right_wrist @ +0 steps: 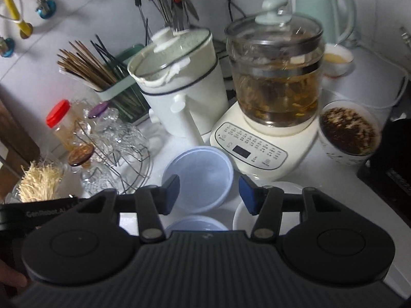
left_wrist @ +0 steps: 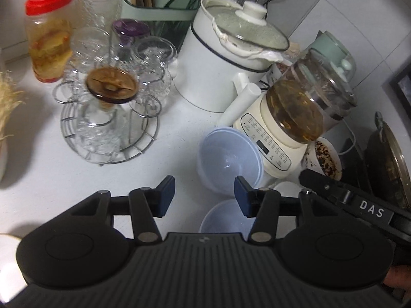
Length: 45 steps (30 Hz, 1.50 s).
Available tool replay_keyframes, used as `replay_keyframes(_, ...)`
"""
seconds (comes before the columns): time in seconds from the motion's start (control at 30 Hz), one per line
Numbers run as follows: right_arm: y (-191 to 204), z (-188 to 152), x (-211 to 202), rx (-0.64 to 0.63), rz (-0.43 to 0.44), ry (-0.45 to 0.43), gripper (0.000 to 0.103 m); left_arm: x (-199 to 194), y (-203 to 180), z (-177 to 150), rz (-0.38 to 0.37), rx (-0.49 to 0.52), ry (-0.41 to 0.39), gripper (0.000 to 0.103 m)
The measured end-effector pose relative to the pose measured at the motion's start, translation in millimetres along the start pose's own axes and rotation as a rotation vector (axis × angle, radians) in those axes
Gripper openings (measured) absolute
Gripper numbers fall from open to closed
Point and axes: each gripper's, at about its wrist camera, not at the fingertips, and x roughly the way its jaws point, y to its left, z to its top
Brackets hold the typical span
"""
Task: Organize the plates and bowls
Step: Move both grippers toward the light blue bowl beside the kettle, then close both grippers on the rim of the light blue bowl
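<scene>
While both grippers hover with jaws apart and empty, a pale blue bowl point(right_wrist: 197, 178) sits at twelve o'clock, touching a glass kettle's base point(right_wrist: 259, 143) on the white table point(left_wrist: 177, 138).

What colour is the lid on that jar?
Red lid; clearest in the left wrist view.

Two pale blue plastic bowls point(right_wrist: 199, 177) and point(right_wrist: 196, 224) upright, empty, on white counter, one behind the other. White dish point(right_wrist: 244, 215) just right of the nearer one.

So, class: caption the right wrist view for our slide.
Open right gripper above pale blue plastic bowl beside cream glass-jug tea kettle.
</scene>
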Motion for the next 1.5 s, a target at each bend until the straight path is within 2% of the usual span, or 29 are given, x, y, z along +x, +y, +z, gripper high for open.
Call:
replay_keyframes(0.1, -7.3, 4.0, 24.0, -0.011, 0.013, 0.042, 0.044, 25.2, 0.1, 3.6, 0.003, -0.009, 0.028, 0.055)
replay_keyframes(0.2, -13.5, 6.8, 49.5, -0.023, 0.020, 0.097, 0.034, 47.7, 3.3, 6.9, 0.002, -0.035, 0.053, 0.049)
replay_keyframes(0.33, -17.6, 9.2, 75.5, -0.028, 0.033, 0.147, 0.031, 75.2, 5.3, 12.8, 0.016, -0.043, 0.079, 0.032)
replay_keyframes(0.43, -20.3, 10.3, 89.5, -0.041, 0.029, 0.175, 0.027, 87.2, 7.5, 16.6, 0.022, -0.046, 0.088, 0.026)
replay_keyframes(0.63, -23.3, 11.9, 107.2, -0.038, 0.014, 0.199, 0.026, 103.4, 8.7, 21.3, 0.002, -0.047, 0.103, 0.021)
replay_keyframes(0.7, -24.4, 11.7, 111.5, -0.030, 0.013, 0.207, 0.018, 106.6, 8.4, 22.9, -0.004, -0.047, 0.111, 0.016)
replay_keyframes(0.8, -23.6, 11.2, 113.0, -0.034, 0.015, 0.205, 0.016, 109.8, 7.5, 21.8, -0.010, -0.048, 0.116, 0.014)
replay_keyframes(1.03, -24.9, 17.2, 105.3, -0.038, 0.024, 0.194, 0.012, 102.2, 5.7, 21.7, -0.024, -0.051, 0.109, 0.014)
replay_keyframes(1.5, -8.2, 33.9, 40.3, -0.036, 0.039, 0.125, 0.012, 28.7, -16.5, 31.1, -0.053, -0.015, 0.045, 0.014)
